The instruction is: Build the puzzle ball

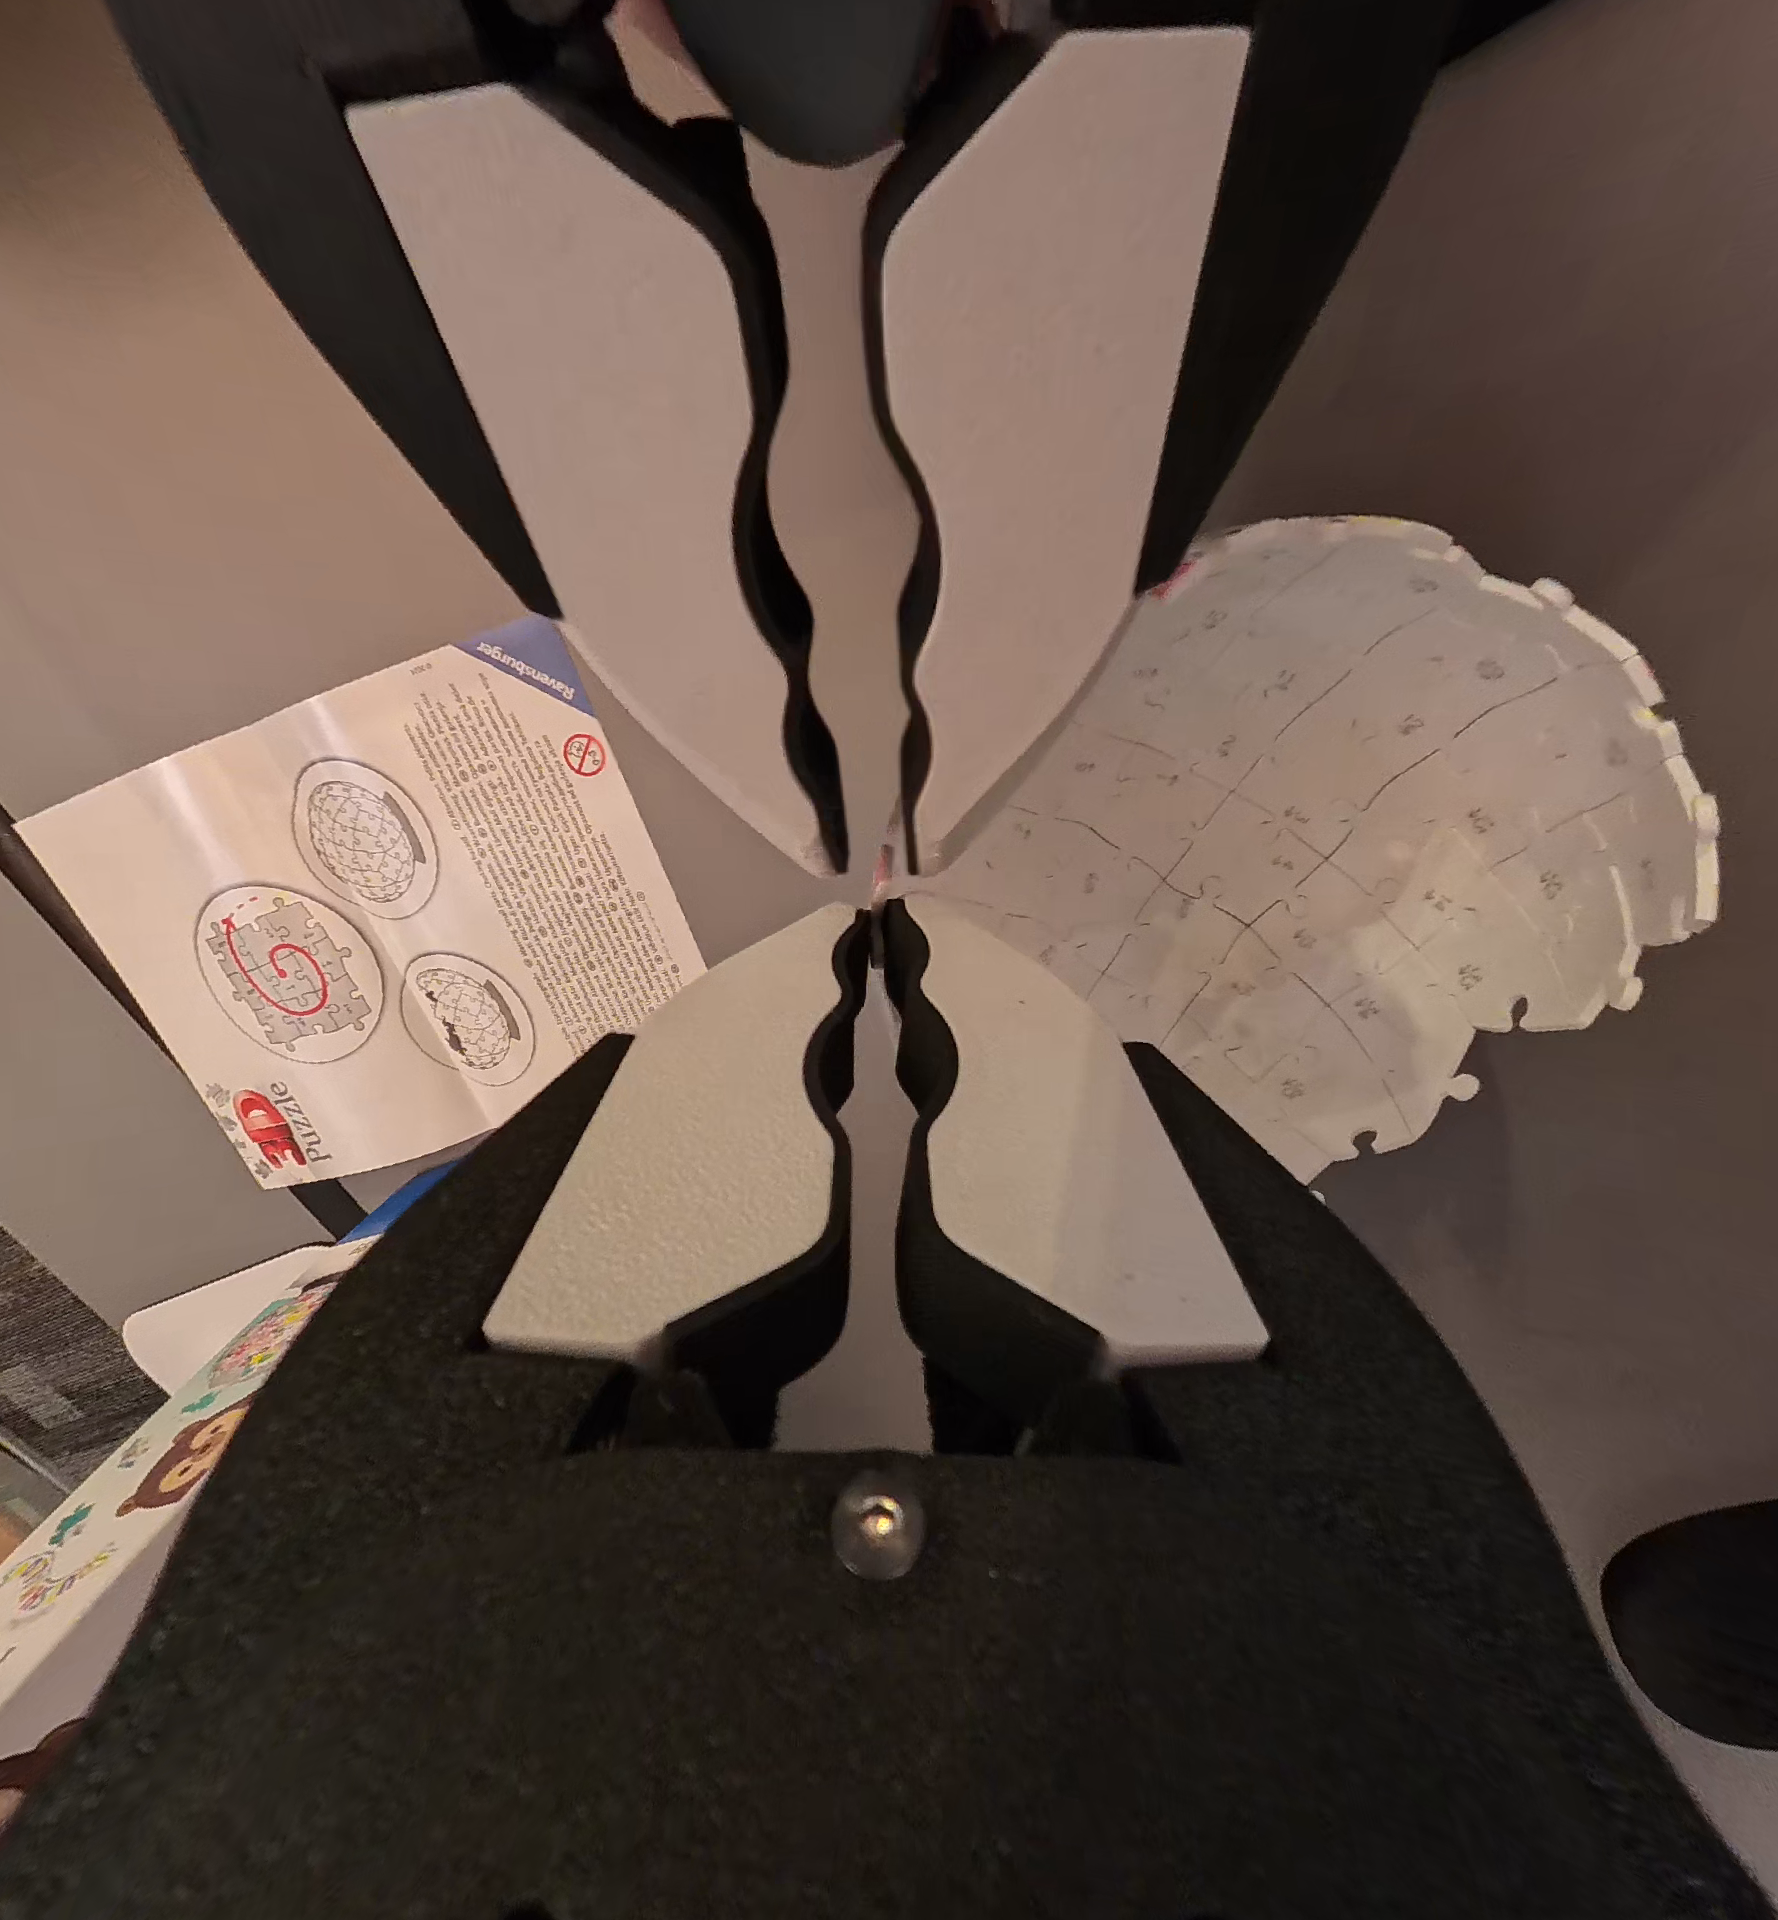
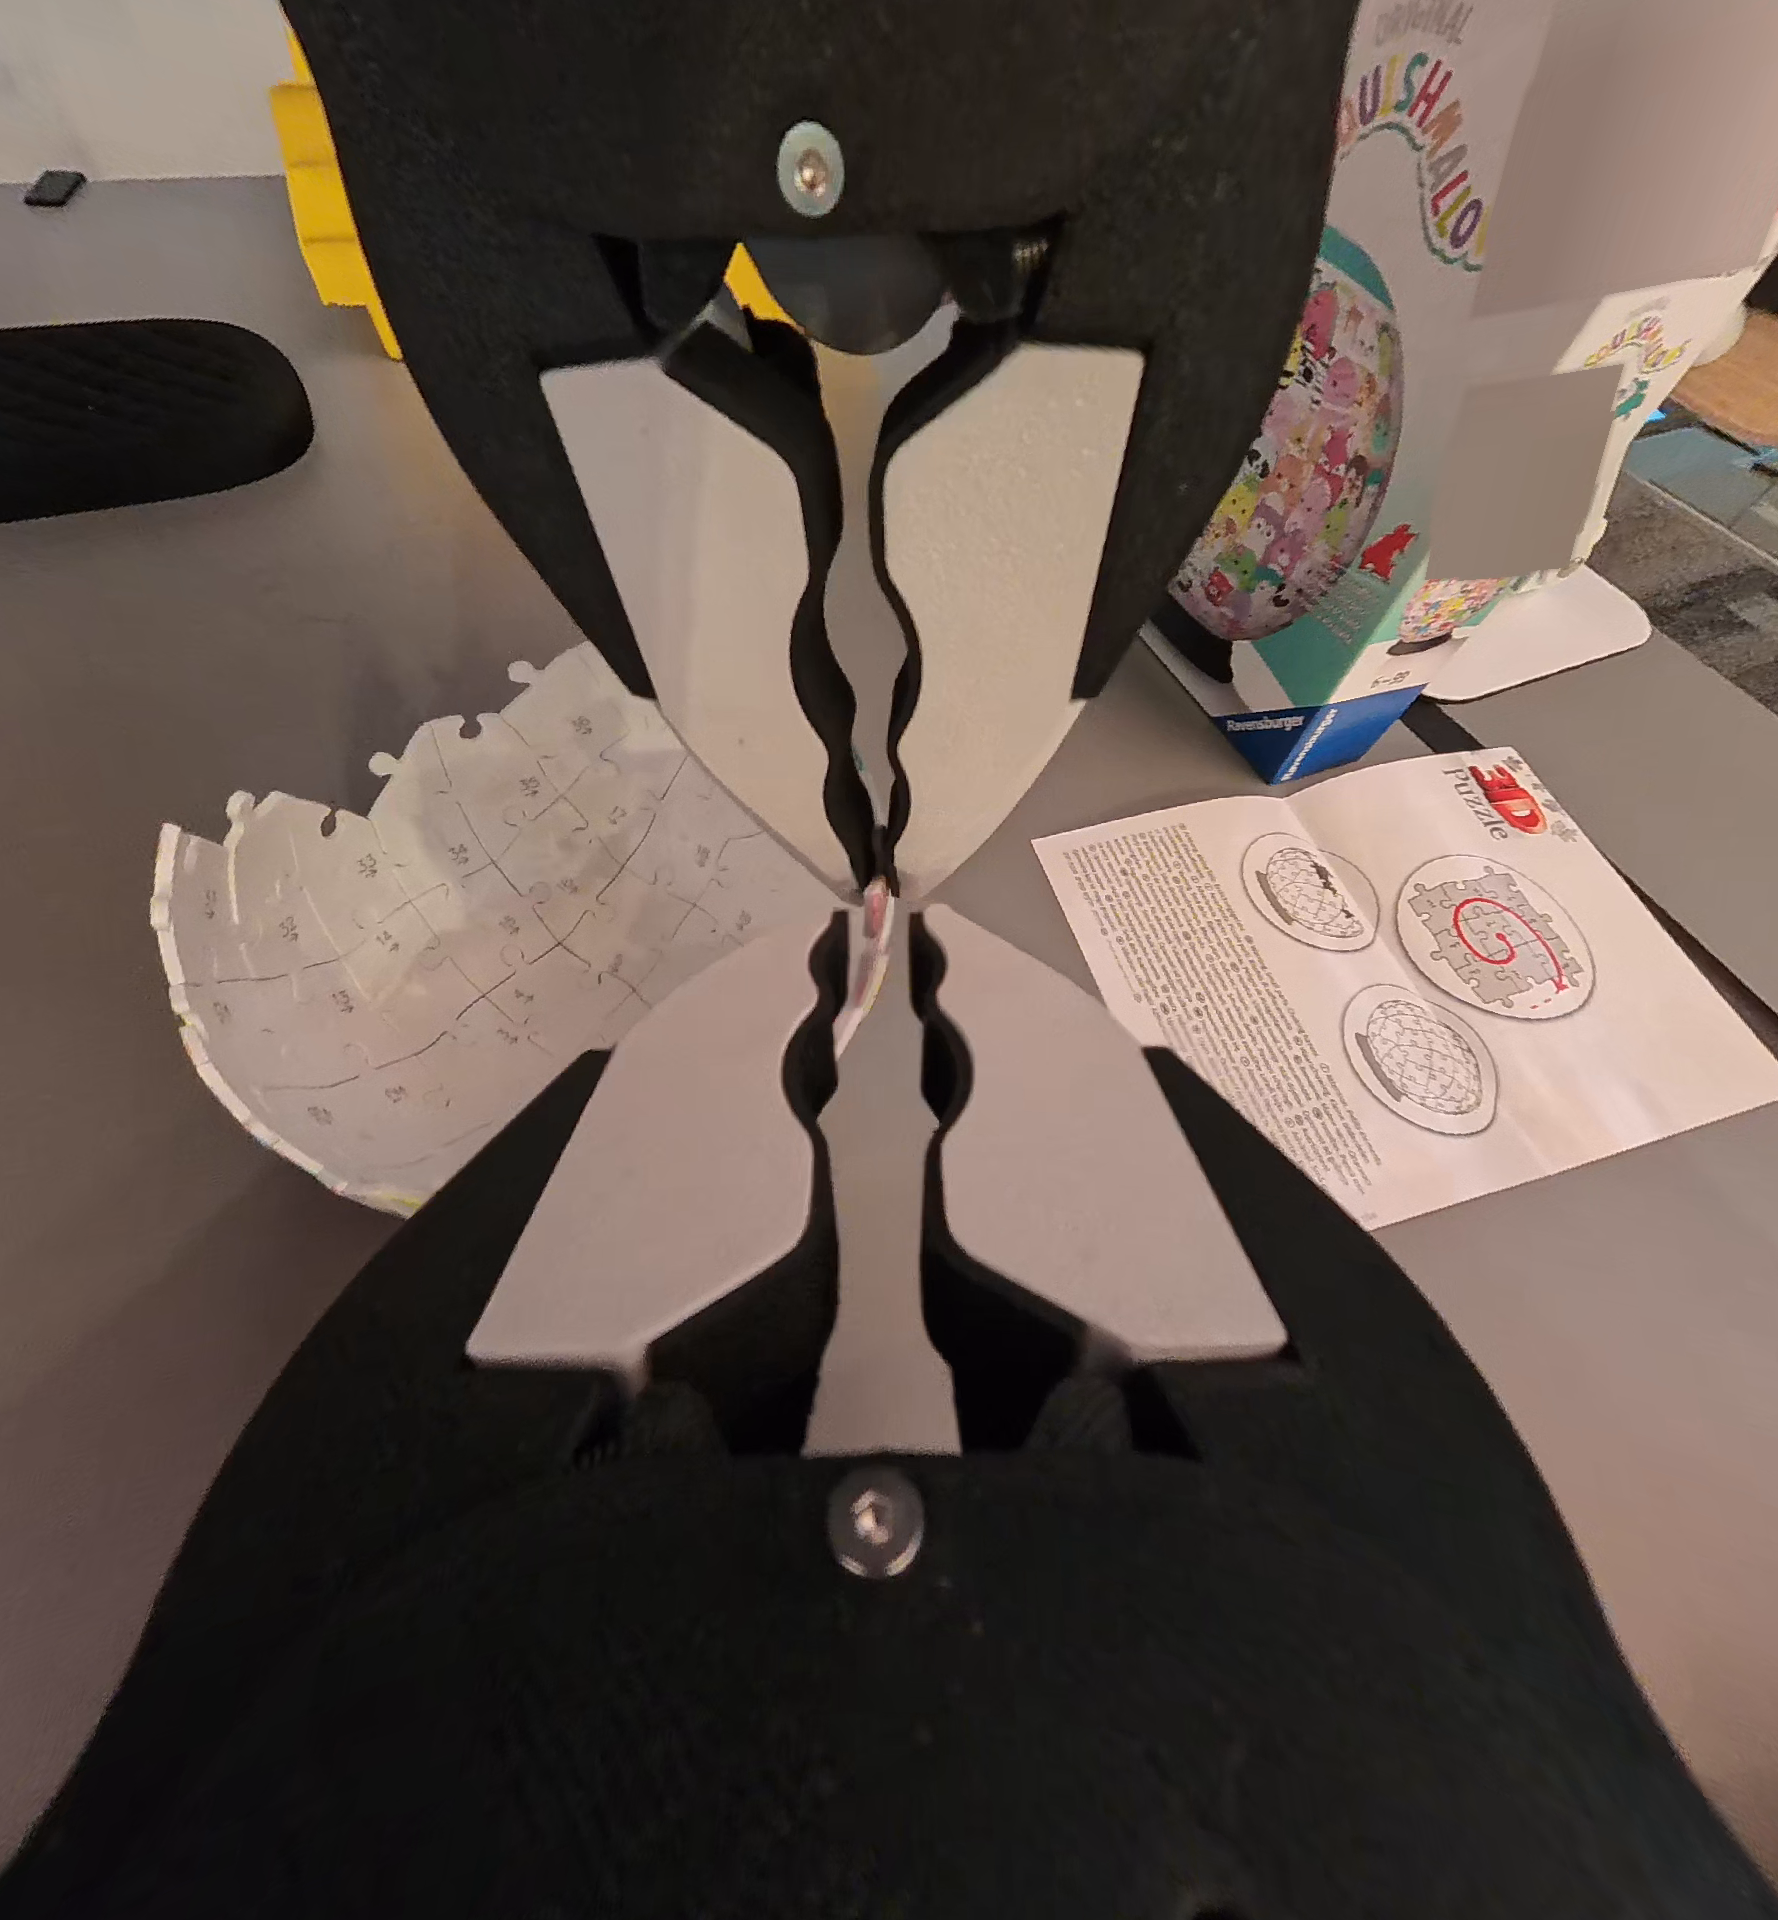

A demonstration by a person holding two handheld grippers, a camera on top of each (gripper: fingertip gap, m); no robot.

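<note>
The partly built puzzle ball [image 1: 1332, 831] lies as a curved white shell on the grey table [image 1: 189, 416], hollow side up, its numbered pieces locked together and its outer rim ragged with tabs. One edge of it runs in to where the two tongs meet tip to tip. The left gripper [image 1: 872, 920] has its tips drawn nearly together, and a thin sliver of pink edge shows at them; what it grips is too small to tell there. The right wrist view is clearer: the right gripper [image 2: 880, 940] is closed down on a thin curved puzzle piece [image 2: 872, 951], seen edge-on between its fingers, with the shell [image 2: 428, 925] spreading out to its left. The opposing gripper's tips meet the same spot from above.

Beside the left gripper, on the side away from the shell, lies the unfolded instruction sheet [image 1: 365, 914]; from the right gripper it lies to the right [image 2: 1425, 966]. Only the right wrist view shows the puzzle box [image 2: 1321, 468] standing upright beyond the sheet, a yellow object [image 2: 329, 197] farther back, and a black padded shape [image 2: 85, 416] far left.
</note>
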